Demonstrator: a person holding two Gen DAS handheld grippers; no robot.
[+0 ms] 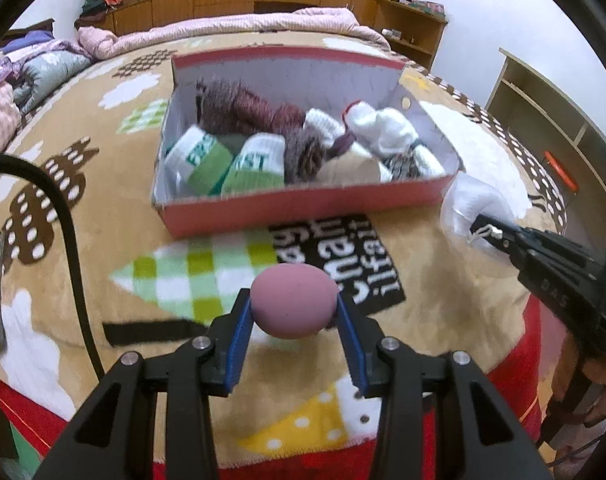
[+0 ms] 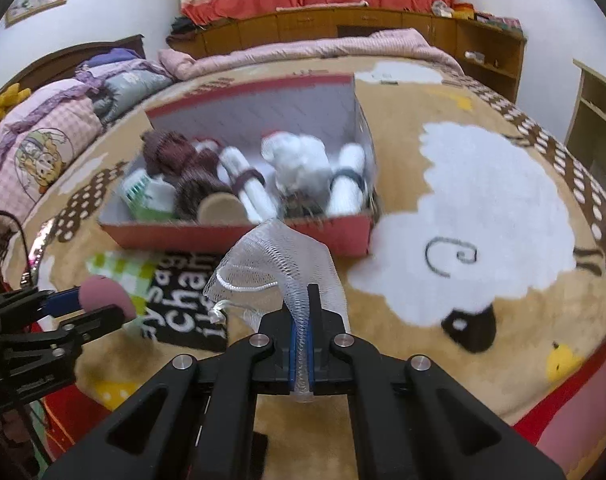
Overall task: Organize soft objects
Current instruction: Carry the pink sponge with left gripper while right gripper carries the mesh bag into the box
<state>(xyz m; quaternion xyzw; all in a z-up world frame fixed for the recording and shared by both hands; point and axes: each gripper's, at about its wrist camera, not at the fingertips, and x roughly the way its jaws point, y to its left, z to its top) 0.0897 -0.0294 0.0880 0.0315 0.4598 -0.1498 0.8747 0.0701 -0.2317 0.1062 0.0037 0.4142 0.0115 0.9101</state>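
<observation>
My left gripper (image 1: 293, 312) is shut on a pink egg-shaped sponge (image 1: 293, 300), held above the blanket just in front of the red box (image 1: 303, 208). The box holds several rolled socks, green-and-white, maroon and white. My right gripper (image 2: 301, 332) is shut on a white mesh bag (image 2: 279, 260), which puffs up over its tips in front of the box. In the left wrist view the mesh bag (image 1: 475, 204) and right gripper (image 1: 491, 236) sit at the box's right corner. The right wrist view shows the sponge (image 2: 103, 292) in the left gripper (image 2: 99, 300) at the left.
The box rests on a tan cartoon blanket (image 2: 483, 208) covering a bed. Folded quilts (image 2: 55, 140) are piled at the left. Wooden cabinets (image 2: 343, 24) and curtains line the far wall. A black cable (image 1: 63, 216) crosses the left side. A wooden shelf (image 1: 543, 108) stands at the right.
</observation>
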